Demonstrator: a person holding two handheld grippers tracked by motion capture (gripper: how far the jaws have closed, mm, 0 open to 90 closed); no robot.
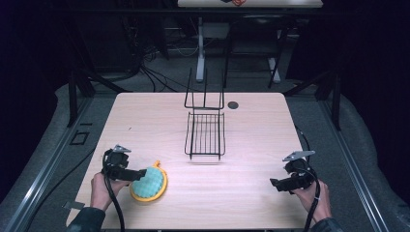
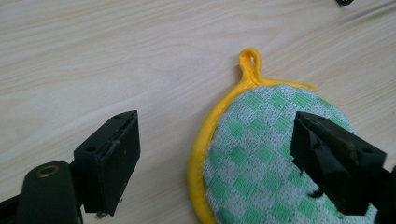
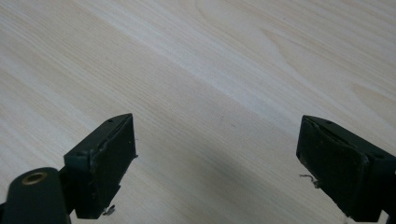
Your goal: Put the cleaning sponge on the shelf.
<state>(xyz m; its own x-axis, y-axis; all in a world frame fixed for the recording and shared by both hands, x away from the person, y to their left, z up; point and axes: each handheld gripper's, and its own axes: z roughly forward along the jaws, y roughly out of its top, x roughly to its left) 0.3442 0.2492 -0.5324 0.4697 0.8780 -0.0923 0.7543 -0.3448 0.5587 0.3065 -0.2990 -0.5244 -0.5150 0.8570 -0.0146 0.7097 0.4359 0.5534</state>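
A: Potholder [image 1: 149, 183] first. We see it flat on the table [image 1: 159, 121], near the front left corner, round, green-and-white check with a yellow rim.

B: Agreed. Where's the left gripper [image 1: 138, 175] against it?

A: In the high view we put its tips right at the potholder's left edge, over the cloth. In the left gripper view [image 2: 215, 158] the jaws stand apart, not at their widest. One jaw is over bare wood to the side of the yellow rim, the other is over the checked cloth. So the rim runs between them.

B: Pressing on it?

A: We see no pinch. The pads are off the cloth as far as we can tell, gap on both sides of the rim. We call it open, nothing held.

B: Loop [image 2: 250, 63]?

A: Small yellow loop on the rim, pointing away from the jaws in the left gripper view, lying flat on the wood. Beyond the tips, untouched.

B: Right gripper [image 1: 278, 183]?

A: Front right of the table, well apart from the potholder, held in the person's right hand [image 1: 314, 198]. In the right gripper view [image 3: 217, 158] jaws wide, just bare wood between them. Nothing held.

B: Other stuff?

A: Black wire rack [image 1: 205, 130] standing at the middle of the table, back part upright, well apart from both grippers and from the potholder. Small dark round spot [image 1: 233, 105] on the table just beside the rack's right, near the far edge.
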